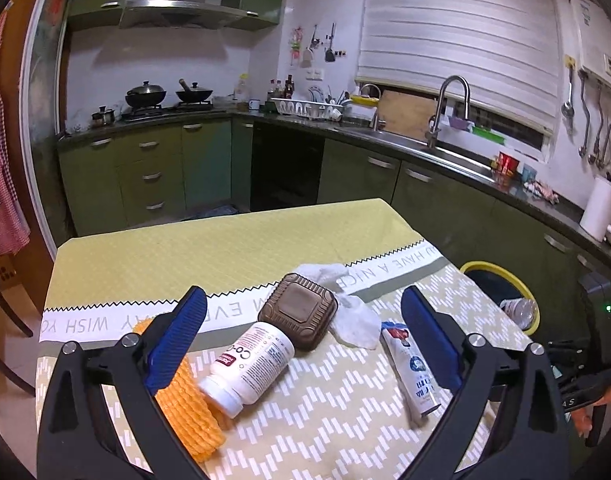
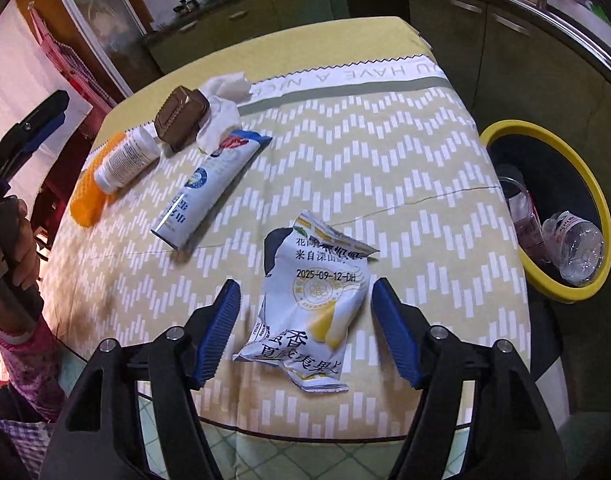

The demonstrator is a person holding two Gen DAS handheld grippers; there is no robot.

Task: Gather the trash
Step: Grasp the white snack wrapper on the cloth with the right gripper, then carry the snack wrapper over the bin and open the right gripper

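Note:
A crumpled white and yellow snack packet (image 2: 311, 304) lies on the table's near edge, between the fingers of my right gripper (image 2: 305, 286), which stands open with its pads off the packet. My left gripper (image 1: 303, 300) is wide open above a white pill bottle (image 1: 249, 364) lying on its side, a brown square box (image 1: 299, 312) and a crumpled tissue (image 1: 353, 320). A toothpaste tube (image 1: 411, 368) lies by its right finger and an orange foam net (image 1: 189, 412) under its left finger. The yellow-rimmed bin (image 2: 523, 126) right of the table holds a clear plastic bottle (image 2: 577, 248).
The table wears a yellow patterned cloth (image 2: 385, 160). Green kitchen cabinets (image 1: 153, 168), a stove and a sink (image 1: 445, 148) run along the far walls. A chair (image 1: 1, 320) stands left of the table. A hand (image 2: 17, 240) holds the left gripper's handle.

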